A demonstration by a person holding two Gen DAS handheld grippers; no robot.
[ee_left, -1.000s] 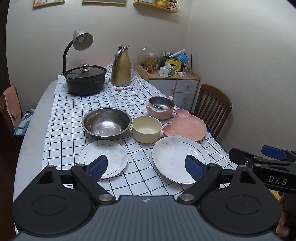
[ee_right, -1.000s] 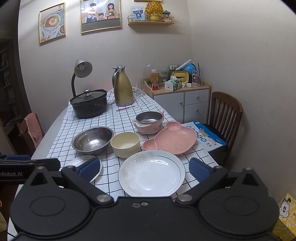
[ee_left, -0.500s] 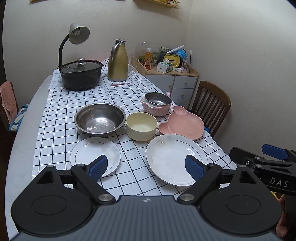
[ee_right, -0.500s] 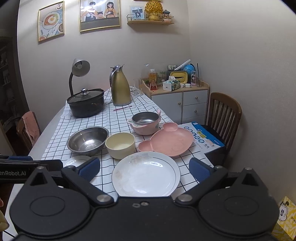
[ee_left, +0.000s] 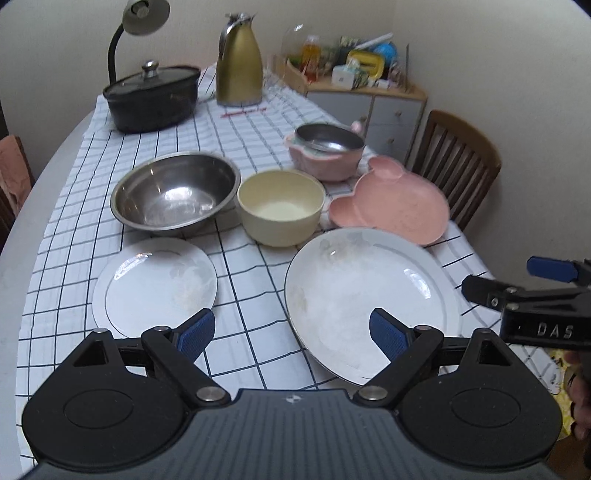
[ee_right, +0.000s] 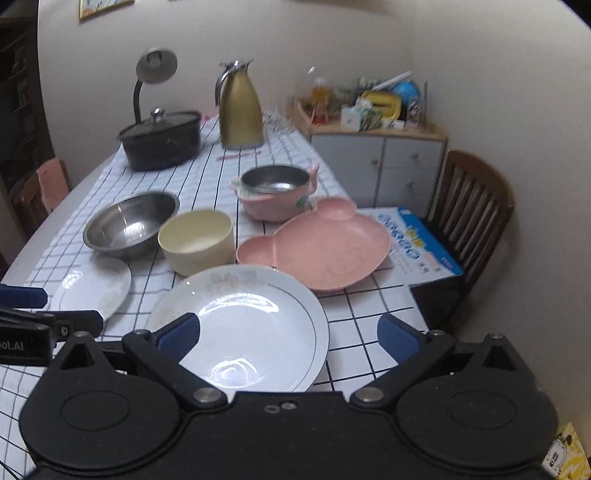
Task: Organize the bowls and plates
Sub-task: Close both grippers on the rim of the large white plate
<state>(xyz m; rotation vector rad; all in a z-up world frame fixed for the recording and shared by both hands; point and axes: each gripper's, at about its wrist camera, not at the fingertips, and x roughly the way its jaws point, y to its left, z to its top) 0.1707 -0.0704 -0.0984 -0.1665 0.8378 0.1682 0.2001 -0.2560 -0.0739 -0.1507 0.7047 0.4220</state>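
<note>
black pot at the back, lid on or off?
On. The glass lid sits flat on the black pot, knob up, in both views; no gap shows at the rim.

1. This is a home dining room, a lived-in one: a table (ee_left: 22,258) under a checked tablecloth (ee_left: 251,133), with wooden chairs (ee_right: 472,206) pulled up.
2. Cooking gear sits out: a lidded black pot (ee_left: 151,96), a gold thermos jug (ee_left: 239,62), plus plates and bowls.
3. A desk lamp (ee_right: 155,66) leans over the far end.
4. A cluttered little sideboard (ee_right: 376,162) fills the corner.
5. A framed picture (ee_right: 103,3) hangs on the plain wall.
</note>
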